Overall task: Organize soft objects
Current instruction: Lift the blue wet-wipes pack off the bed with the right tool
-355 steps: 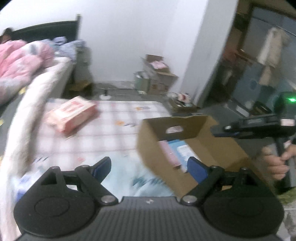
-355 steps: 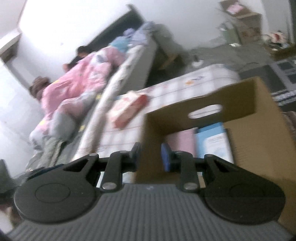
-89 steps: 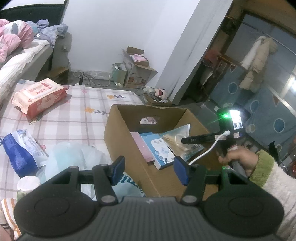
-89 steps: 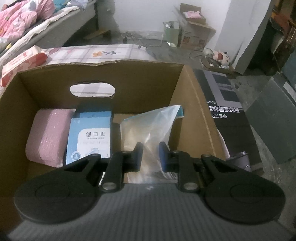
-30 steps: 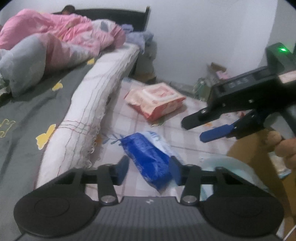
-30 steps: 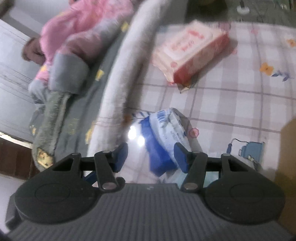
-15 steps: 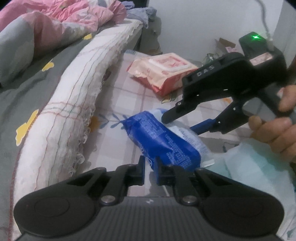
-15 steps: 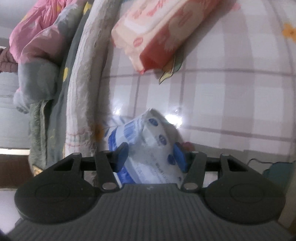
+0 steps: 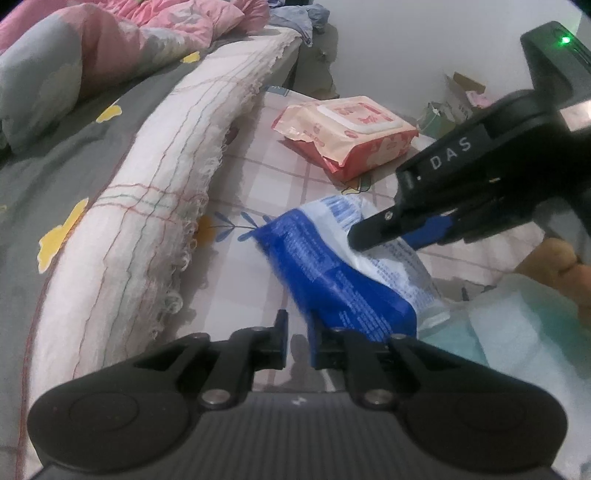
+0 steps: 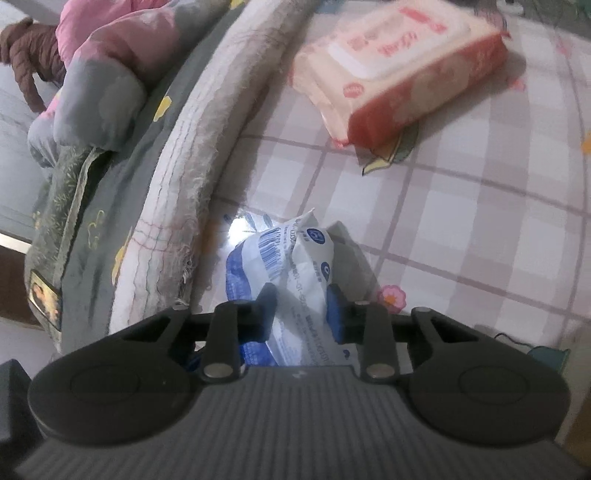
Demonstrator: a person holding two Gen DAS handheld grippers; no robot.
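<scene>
Blue-and-white soft pack (image 9: pixel 343 280) lies on the checked cloth (image 9: pixel 266 177) of a low table, close beside the bed's white fringed blanket edge (image 9: pixel 147 221). Both claws on it. Right claw (image 10: pixel 301 312): jaws have just been closing and now squeeze the pack's white crumpled end between the pads; in the left view the same claw (image 9: pixel 376 236) comes in from the right, tips pressed into the white end. Left claw (image 9: pixel 297 334): jaws nearly together at the pack's near blue end, right finger against the wrapper; whether any film is pinched between them cannot be told. Farther off on the cloth, well apart from the pack, a pink wipes pack (image 9: pixel 347 133) lies flat, lid up. Pale teal bag (image 9: pixel 517 332) sits just right of the blue pack's near end. Left of the table: grey sheet (image 9: pixel 55 177) with yellow shapes, pink quilt (image 9: pixel 122 33) heaped at the far end. Fingers of the hand (image 9: pixel 561 266) on the right claw's handle show at the right edge.
</scene>
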